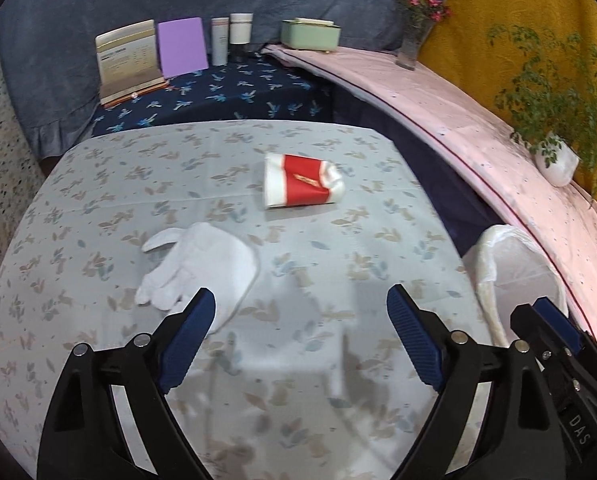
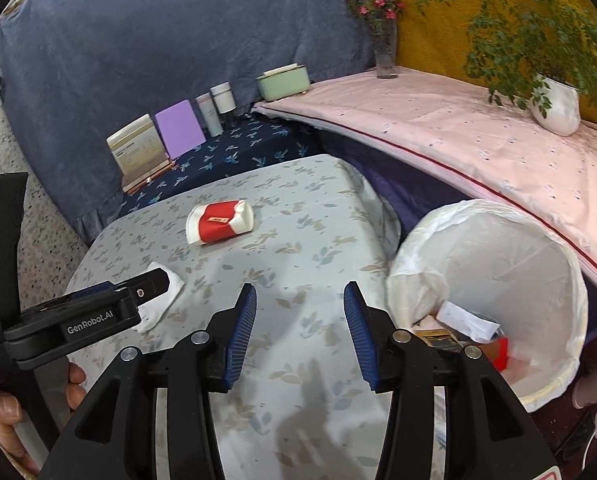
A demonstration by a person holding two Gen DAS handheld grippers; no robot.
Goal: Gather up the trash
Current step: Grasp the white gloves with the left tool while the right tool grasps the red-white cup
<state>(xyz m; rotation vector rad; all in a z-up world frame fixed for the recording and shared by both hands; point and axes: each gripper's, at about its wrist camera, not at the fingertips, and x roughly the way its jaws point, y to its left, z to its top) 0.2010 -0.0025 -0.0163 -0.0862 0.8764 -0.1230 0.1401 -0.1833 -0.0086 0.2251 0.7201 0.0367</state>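
Both the left gripper (image 1: pixel 301 300) and right gripper (image 2: pixel 300 294) gape empty above the table (image 1: pixel 98 184), crushed cup (image 1: pixel 303 181) at frame centre, white glove (image 1: pixel 202 264) lower left.

Red-and-white cup (image 1: pixel 303 179) — leaf-print tablecloth (image 1: pixel 98 216)

Background only. Dark blue floral cloth (image 1: pixel 234 88) at back carries a cream card stand (image 1: pixel 128 58), purple card (image 1: pixel 182 47) beside it, then a pale tube (image 1: pixel 220 40) and white jar (image 1: pixel 240 28) close together. Pink-clothed ledge (image 1: pixel 438 96) holds mint green box (image 1: pixel 310 34), glass vase with pink flowers (image 1: pixel 414 28), white pot with trailing green plant (image 1: pixel 558 162). Grey-blue drape (image 2: pixel 158 40) behind, mustard drape (image 2: pixel 438 20) right. Speckled floor (image 1: pixel 2 132) left.
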